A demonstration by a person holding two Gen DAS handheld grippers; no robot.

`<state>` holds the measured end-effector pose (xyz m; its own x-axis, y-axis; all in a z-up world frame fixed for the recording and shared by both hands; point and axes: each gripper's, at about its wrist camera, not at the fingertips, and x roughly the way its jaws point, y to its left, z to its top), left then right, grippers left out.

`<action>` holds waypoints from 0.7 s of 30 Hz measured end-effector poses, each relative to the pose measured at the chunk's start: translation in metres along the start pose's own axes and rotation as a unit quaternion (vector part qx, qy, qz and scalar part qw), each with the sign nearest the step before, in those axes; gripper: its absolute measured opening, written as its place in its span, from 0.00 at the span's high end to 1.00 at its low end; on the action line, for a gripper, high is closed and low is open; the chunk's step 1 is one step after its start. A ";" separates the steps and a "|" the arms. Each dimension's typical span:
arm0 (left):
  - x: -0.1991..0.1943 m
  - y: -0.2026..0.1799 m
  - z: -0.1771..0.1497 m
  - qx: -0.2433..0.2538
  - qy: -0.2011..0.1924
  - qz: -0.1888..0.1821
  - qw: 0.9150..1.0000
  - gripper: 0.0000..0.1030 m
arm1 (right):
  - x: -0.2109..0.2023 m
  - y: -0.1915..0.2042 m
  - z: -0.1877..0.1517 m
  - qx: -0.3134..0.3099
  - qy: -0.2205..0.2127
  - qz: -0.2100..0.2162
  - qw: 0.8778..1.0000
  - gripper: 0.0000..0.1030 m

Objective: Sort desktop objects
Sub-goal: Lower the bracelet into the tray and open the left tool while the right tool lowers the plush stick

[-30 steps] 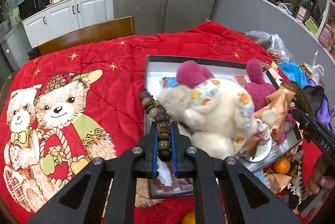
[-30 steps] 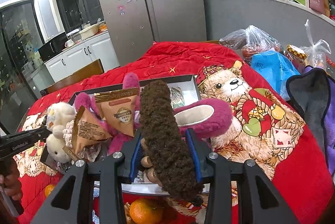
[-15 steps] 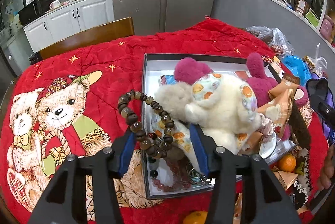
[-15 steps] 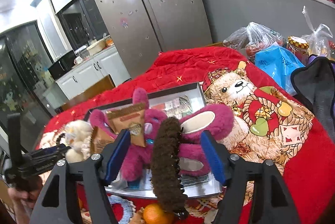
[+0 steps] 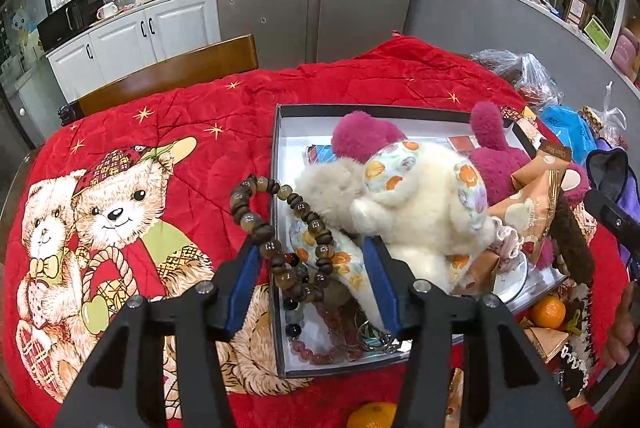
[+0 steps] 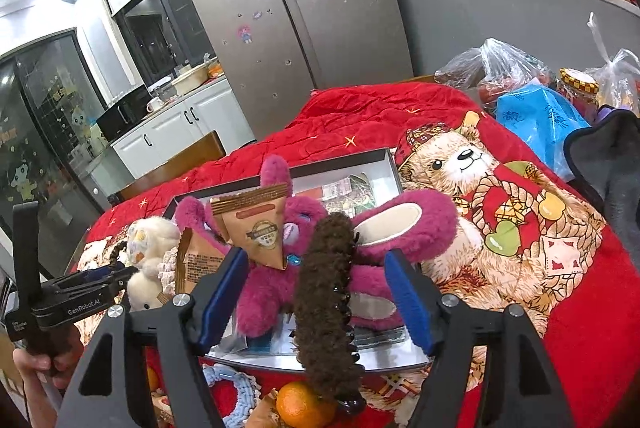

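Note:
My left gripper (image 5: 312,284) is open over the near left corner of a black-rimmed box (image 5: 276,147). A string of brown beads (image 5: 276,228) hangs over that box's left wall between the fingers, touching neither pad. My right gripper (image 6: 316,296) is open too. A brown fuzzy hair claw (image 6: 324,300) stands on end between its blue pads (image 6: 404,300), free of both, leaning on a pink plush toy (image 6: 272,284) at the box's (image 6: 384,155) front edge. A white plush toy (image 5: 420,207) and snack packets (image 5: 536,195) fill the box.
A red quilt with teddy bears (image 5: 120,220) covers the table. Oranges (image 6: 300,404) and a blue knitted ring (image 6: 232,392) lie in front of the box. Plastic bags (image 6: 536,123) and a jar (image 6: 576,83) crowd the right side. A wooden chair (image 5: 172,75) stands behind the table.
Both grippers have opened. The beads slipped out of the left one and settled over the box wall. The hair claw is out of the right one's grip and stands loose.

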<state>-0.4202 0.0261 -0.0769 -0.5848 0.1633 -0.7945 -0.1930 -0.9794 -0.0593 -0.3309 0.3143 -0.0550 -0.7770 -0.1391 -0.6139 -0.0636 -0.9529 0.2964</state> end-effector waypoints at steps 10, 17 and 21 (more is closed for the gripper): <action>-0.011 -0.004 0.001 0.005 -0.015 0.005 1.000 0.37 | -0.002 0.001 -0.001 0.001 0.006 0.003 1.000 0.30; -0.027 -0.012 0.003 0.019 -0.036 -0.001 0.999 0.32 | -0.003 0.005 0.000 -0.004 0.011 0.014 1.000 0.29; -0.032 -0.019 0.002 0.029 -0.040 -0.001 0.999 0.31 | -0.005 0.007 0.000 -0.006 0.010 0.014 1.000 0.29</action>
<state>-0.3998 0.0399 -0.0494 -0.6449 0.1768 -0.7435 -0.2388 -0.9708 -0.0237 -0.3269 0.3086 -0.0500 -0.7656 -0.1715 -0.6200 -0.0334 -0.9519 0.3046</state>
